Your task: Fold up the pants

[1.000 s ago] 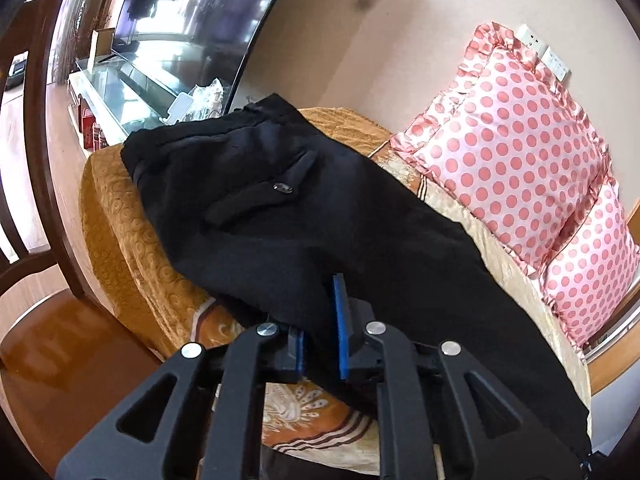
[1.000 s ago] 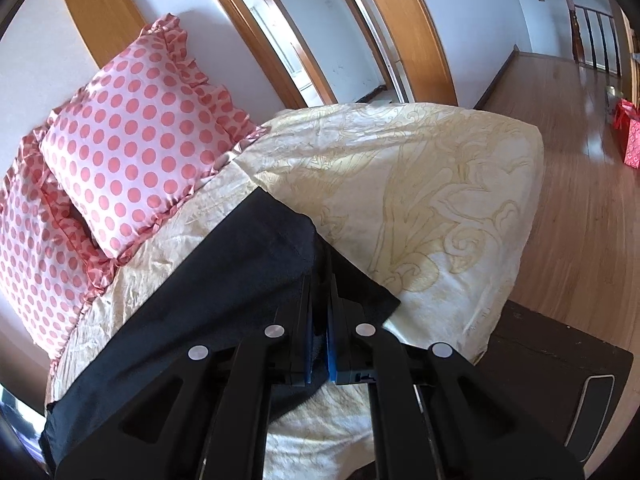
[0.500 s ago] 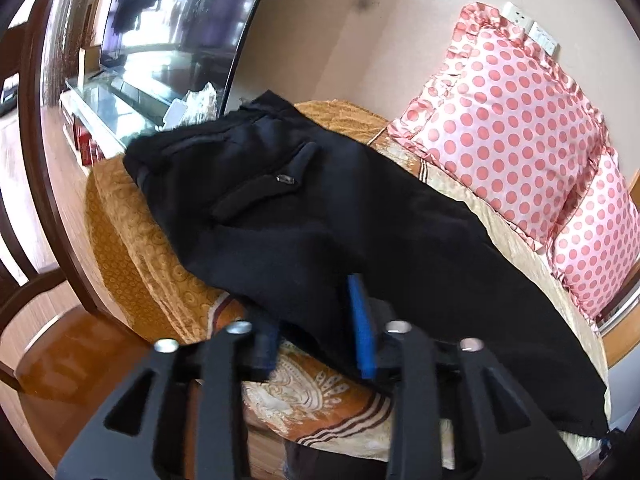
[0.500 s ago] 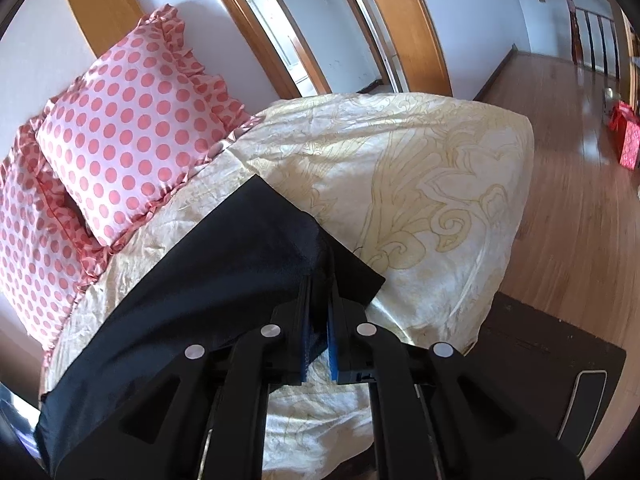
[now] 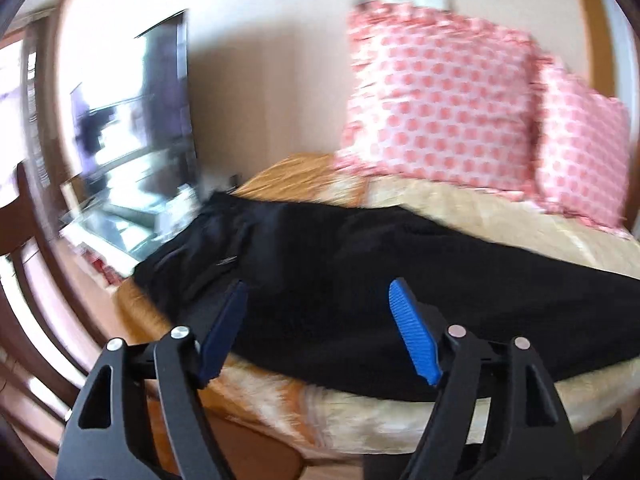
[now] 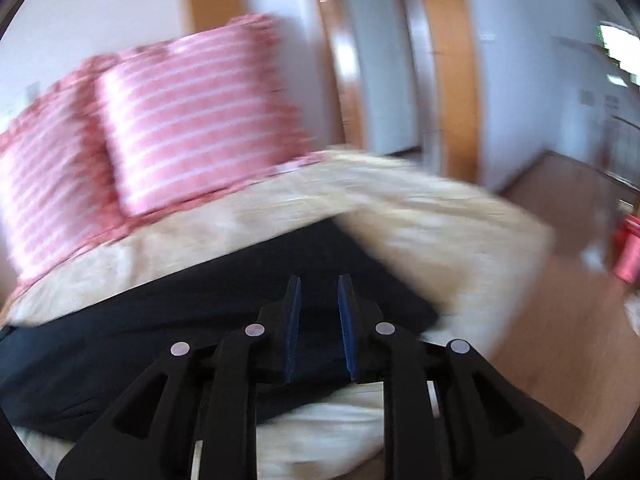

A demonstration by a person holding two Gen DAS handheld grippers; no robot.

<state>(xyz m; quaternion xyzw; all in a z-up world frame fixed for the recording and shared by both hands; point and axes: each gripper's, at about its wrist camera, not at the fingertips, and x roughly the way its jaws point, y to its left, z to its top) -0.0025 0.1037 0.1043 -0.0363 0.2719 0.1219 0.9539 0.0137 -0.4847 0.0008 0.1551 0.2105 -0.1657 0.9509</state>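
Cream and gold bedding covers the bed [image 5: 460, 216], whose far edge against the wall carries two pink polka-dot pillows [image 5: 436, 92] standing side by side. Black pants [image 5: 360, 280] lie stretched lengthwise along the bed's near edge, the waist end with its buttoned back pocket toward the corner beside the television [image 5: 132, 120], the leg end reaching toward the opposite corner near the wooden door frames [image 6: 452, 72]. Both views are blurred. Over the pants near the waist end, the left claw [image 5: 316, 320] has its blue pads [image 5: 412, 336] wide apart and opening, clear of the cloth. Above the leg end, the right claw [image 6: 319, 320] is parted by a narrow gap and opening too, with dark fabric showing behind the gap but neither pad pressing on it.
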